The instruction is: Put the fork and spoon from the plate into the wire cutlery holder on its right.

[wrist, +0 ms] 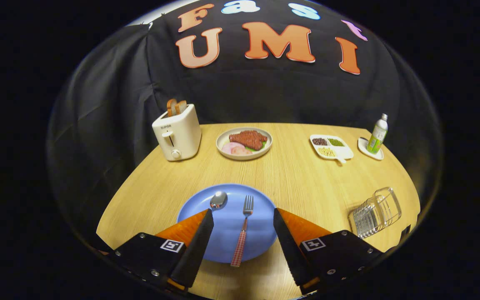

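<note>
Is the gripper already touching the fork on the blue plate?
Apart. In the gripper view the fork lies on the blue plate, in the open gap between the gripper fingers, with bare plate showing on both sides of its handle.

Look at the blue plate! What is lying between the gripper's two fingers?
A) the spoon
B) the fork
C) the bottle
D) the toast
B: the fork lies on the blue plate in the gap between the fingers of the open gripper, its checked handle pointing back toward the gripper; the spoon sits just ahead of the left finger.
</note>
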A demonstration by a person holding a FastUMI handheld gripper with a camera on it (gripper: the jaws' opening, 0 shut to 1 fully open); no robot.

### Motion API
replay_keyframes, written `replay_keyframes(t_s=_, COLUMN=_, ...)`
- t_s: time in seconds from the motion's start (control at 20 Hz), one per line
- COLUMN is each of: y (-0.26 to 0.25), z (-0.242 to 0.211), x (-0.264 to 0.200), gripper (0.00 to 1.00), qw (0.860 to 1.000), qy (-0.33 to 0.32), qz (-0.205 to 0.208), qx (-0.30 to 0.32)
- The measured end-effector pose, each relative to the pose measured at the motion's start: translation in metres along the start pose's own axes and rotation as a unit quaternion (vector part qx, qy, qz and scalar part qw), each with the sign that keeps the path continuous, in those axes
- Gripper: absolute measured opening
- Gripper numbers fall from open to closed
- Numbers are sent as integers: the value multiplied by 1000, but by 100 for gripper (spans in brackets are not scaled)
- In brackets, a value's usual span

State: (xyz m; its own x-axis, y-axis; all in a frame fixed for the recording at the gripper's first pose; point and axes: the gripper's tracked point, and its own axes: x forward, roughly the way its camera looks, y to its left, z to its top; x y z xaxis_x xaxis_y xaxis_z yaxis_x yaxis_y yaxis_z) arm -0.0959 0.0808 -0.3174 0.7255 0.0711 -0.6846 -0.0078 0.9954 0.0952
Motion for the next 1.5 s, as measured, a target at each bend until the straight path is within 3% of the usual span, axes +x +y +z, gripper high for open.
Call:
replay_keyframes(t_s=0.2, y=5, z=-36, x=7, gripper=79, qw=999, qy=35, qz=-7, qx=7)
replay_keyframes(t_s=0.6, y=2, z=-66, x=26, gripper=48, qw=999, qy=43, qz=-19, qx=-7)
replay_keyframes(t_s=1.05, y=7, z=-67, x=37, gripper=13, qw=998, qy=49, qz=-23, qx=10)
replay_keyframes(t_s=1.25, y=9, z=-54, x=34, gripper=10, qw=998, qy=56, qz=-12, qx=33)
replay_keyframes(t_s=1.5, y=-1, z=-28, x=14, gripper=10, qw=999, qy=40, qz=-13, qx=16)
